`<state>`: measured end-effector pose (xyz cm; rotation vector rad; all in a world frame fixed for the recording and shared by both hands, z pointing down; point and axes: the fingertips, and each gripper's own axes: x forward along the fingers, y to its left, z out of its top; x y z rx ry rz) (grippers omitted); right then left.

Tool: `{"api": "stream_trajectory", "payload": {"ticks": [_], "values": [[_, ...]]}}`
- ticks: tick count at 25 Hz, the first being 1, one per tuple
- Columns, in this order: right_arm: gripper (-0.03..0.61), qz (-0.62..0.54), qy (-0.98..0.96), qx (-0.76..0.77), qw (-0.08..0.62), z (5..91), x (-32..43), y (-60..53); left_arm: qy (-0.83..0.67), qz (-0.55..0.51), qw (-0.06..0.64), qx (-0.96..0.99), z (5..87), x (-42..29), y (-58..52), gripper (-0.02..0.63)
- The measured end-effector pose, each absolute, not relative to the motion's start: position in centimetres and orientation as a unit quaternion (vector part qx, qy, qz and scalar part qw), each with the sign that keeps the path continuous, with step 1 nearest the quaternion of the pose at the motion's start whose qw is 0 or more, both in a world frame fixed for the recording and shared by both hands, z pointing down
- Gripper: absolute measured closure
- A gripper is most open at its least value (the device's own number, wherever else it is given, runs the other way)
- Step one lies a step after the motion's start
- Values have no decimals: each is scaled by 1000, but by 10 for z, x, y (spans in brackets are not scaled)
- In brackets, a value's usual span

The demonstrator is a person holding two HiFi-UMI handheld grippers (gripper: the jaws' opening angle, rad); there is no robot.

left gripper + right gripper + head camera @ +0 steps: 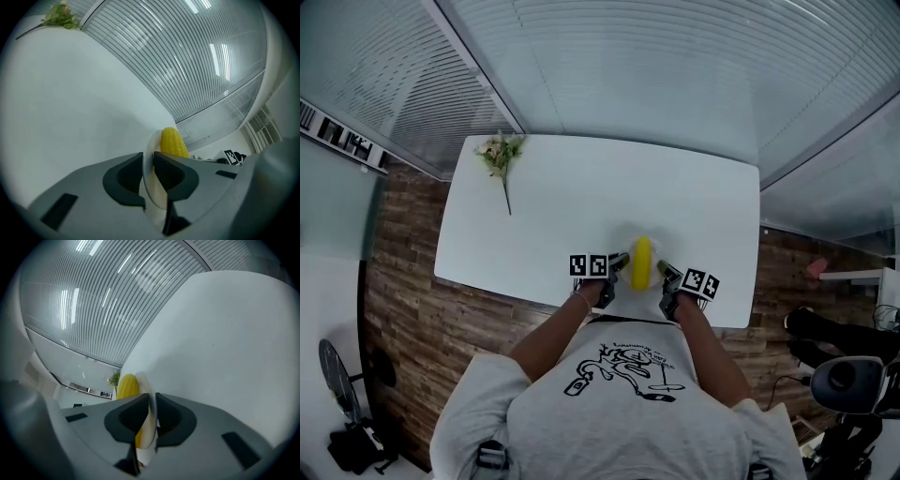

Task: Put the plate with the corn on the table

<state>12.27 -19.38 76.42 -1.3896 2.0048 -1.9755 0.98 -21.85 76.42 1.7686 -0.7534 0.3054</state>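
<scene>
Yellow corn (642, 262), white plate (152, 197), white table (581, 206), brown wood-plank floor (403, 281), pale flowers (502, 150) on green stem

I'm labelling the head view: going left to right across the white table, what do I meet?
Flowers → left gripper → corn → right gripper. The plate overlaps the corn, so it is left out.

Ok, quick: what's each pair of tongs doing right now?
Left tongs: closed on the rim of the plate.
Right tongs: closed on the plate, opposite rim.
</scene>
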Motion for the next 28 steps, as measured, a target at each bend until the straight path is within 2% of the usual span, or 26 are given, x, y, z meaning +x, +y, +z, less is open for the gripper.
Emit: {"api": "stream_trajectory", "payload": {"ticks": [28], "values": [[523, -625, 616, -476, -46, 796, 127, -196, -357, 234, 482, 766, 791, 14, -223, 523]]}}
